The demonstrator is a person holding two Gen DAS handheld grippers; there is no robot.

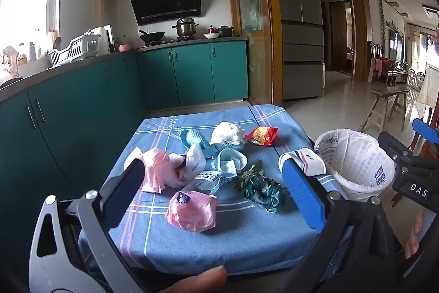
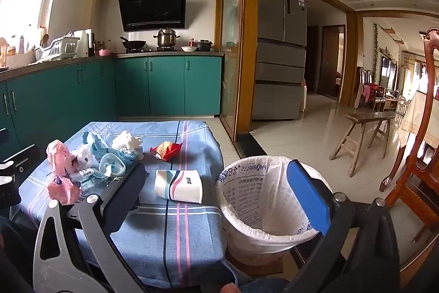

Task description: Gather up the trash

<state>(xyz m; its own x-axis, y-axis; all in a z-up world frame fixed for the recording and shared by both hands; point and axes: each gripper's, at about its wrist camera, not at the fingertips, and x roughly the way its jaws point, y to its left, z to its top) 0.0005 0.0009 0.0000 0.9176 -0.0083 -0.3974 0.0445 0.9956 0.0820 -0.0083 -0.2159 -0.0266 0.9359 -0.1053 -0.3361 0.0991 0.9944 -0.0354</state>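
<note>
A heap of crumpled wrappers and bags point(image 1: 208, 169) lies on the blue checked cloth-covered table point(image 1: 170, 235) ahead of the left tongs point(image 1: 216, 191); the white bag-lined round bin point(image 2: 263, 210) stands right of the table, between the right tongs' point(image 2: 219, 194) fingers.

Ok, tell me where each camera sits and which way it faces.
Left wrist: on the left gripper, jaws open, facing the trash-strewn table; a fingertip shows below, right gripper at right.
Right wrist: on the right gripper, jaws open, facing the cup and bin.
Shared: table, cup, bin, red wrapper.
</note>
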